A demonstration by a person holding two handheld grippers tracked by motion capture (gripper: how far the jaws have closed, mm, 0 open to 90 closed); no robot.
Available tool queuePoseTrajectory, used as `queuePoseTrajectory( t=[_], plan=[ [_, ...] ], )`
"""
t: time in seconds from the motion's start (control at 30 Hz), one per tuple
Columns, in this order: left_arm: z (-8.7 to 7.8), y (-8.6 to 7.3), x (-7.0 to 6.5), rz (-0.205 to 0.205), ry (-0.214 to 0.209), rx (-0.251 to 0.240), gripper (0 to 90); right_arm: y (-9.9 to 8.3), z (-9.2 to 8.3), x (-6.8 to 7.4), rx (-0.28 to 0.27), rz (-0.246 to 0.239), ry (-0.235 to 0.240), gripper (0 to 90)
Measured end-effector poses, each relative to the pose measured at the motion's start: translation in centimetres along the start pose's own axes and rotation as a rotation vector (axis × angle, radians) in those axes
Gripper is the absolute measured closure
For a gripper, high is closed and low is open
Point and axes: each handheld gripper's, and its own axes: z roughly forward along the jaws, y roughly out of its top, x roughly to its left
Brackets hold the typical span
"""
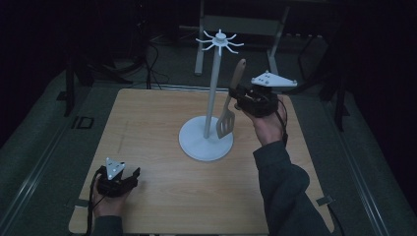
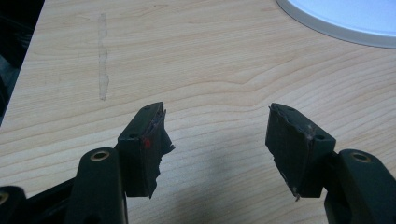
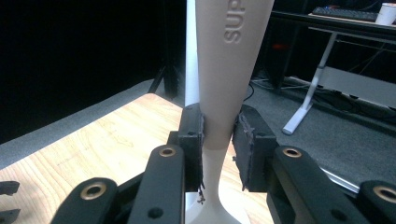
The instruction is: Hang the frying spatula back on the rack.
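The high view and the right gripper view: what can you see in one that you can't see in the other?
High view alone: the stand's hooked top, its round base, the spatula's slotted blade and the left gripper, open.

Right gripper view alone: raised letters on the spatula handle, and a desk with a keyboard behind.

Both: the right gripper shut on the spatula, the white pole and the wooden table.

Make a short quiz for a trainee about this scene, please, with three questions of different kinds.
1. True or false: the left gripper is open.
2. What does the right gripper hold? A) spatula B) cup C) nothing
3. Fill in: the stand is on the ____.

Key: 1 true; its fingers are apart over bare wood. 2 A; the fingers press the handle. 3 table.
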Motion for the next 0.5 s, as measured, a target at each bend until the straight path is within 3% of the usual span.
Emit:
queuePoseTrajectory(
  t=[0.5],
  plan=[
    [0.0, 0.0, 0.1, -0.004, -0.001, 0.0, 37.9, 1.9, 0.5, 0.2, -0.004, -0.011, 0.007, 73.8]
  ],
)
